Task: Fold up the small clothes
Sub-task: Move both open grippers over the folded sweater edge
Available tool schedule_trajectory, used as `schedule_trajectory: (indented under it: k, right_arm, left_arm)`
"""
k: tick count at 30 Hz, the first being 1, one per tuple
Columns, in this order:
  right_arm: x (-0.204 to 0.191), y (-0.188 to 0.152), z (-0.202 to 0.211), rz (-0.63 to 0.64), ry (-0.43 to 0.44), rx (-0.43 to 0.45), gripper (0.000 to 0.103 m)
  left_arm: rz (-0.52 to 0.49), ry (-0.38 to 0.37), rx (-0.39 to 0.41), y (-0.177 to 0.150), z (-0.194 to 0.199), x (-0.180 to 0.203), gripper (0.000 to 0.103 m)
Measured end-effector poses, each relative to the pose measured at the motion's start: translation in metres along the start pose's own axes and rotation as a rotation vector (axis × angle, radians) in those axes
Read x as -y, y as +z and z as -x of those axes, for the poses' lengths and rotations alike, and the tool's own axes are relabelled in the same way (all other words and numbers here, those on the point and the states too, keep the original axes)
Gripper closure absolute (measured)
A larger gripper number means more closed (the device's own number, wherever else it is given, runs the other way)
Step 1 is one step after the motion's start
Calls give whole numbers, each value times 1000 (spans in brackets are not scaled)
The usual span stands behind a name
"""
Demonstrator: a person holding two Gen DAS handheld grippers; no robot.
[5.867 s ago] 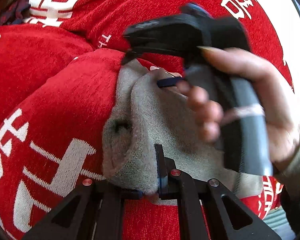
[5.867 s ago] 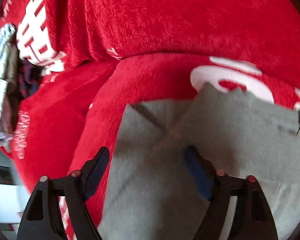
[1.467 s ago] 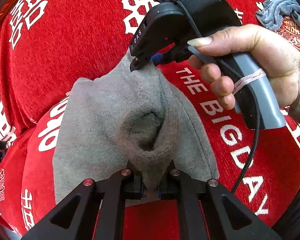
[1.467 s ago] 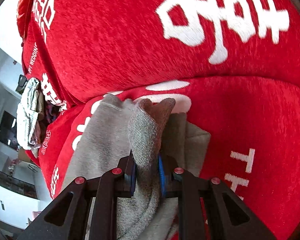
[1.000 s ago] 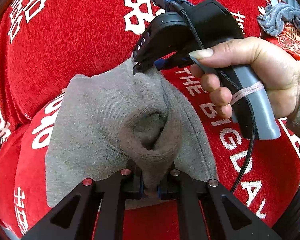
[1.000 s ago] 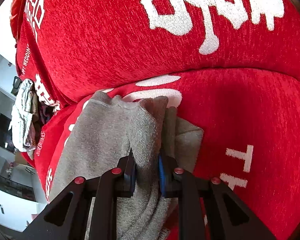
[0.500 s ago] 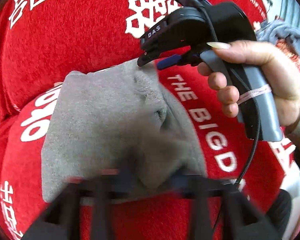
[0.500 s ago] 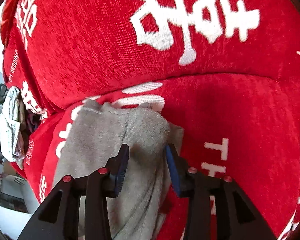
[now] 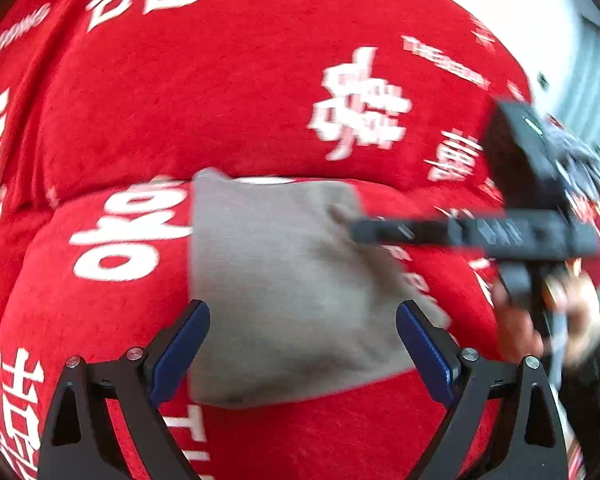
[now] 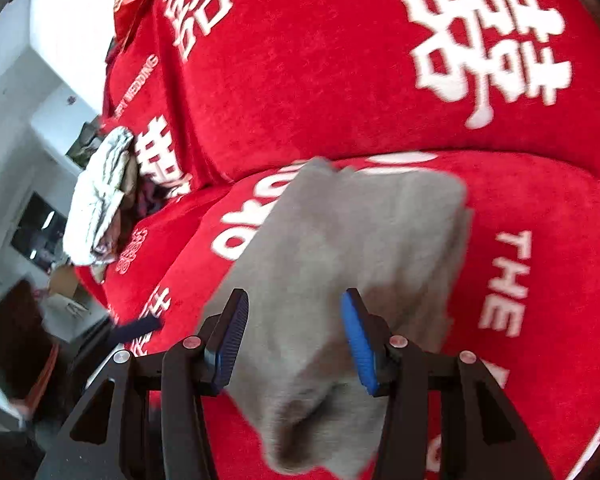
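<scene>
Both your left claw (image 9: 302, 340) and right claw (image 10: 294, 340) have just been opening, jaws now wide and empty, leaving the folded grey knitted garment (image 9: 284, 280) released ahead on the red lettered cushion (image 9: 228, 92), so this fold looks finished.

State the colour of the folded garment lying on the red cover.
Plain grey garment; left wrist view shows it best.

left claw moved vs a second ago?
Yes. The left claw has just been opening and has backed off the grey garment, which lies flat and unpinched on the red cover, more of it now in view.
</scene>
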State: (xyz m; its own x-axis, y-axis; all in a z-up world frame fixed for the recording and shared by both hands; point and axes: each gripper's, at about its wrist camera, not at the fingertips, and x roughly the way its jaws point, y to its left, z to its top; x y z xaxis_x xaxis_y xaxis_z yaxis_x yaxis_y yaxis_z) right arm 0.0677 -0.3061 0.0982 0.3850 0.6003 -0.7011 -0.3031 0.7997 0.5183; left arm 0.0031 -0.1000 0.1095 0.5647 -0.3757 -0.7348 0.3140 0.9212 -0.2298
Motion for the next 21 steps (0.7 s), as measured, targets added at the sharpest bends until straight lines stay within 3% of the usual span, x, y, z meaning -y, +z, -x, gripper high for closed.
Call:
schedule_trajectory:
  k: [3,5,7,9,10,11,13,15,16,17,19,21]
  right_arm:
    - [9,-8,-22,-30,-59,-46,54]
    - [21,-16,-27,-74,-114,-64,90]
    - [36,-23,-18,-125,-122,-31,96]
    - [37,-25,-3,-150,-119,7,95]
    - [33,-24,5,-138,-138,32,88]
    - [27,-20,12,-117,-158,63,88]
    - [17,-9,14,-109,-135,91,86]
    - [12,3,4,-126,-99,86,68]
    - [9,9,-5,-138,-80,74,45]
    - [13,13,-14,-146,-67,55,40]
    - [25,16,-31,-169,-121,26,42]
    - [46,12,-41,-229,-150,22,59]
  left_arm:
    - [48,90,-62,0,-25,-18,8]
    - [61,144,-128,-9,-42,-30,8]
    - [83,123,-160,-19,-47,-40,8]
    - [112,87,-146,-19,-41,-45,8]
    - [121,72,-129,-14,-38,-47,8]
    - [129,62,-113,-7,-36,-46,8]
    - [133,69,-104,8,-39,-43,8]
    - [127,87,-118,22,-51,-39,8]
    - [123,97,-134,27,-60,-39,8]
    - [121,124,-161,30,-73,-41,8]
    - [123,159,-202,32,-92,-44,8]
    - [150,131,-240,28,-105,-51,5]
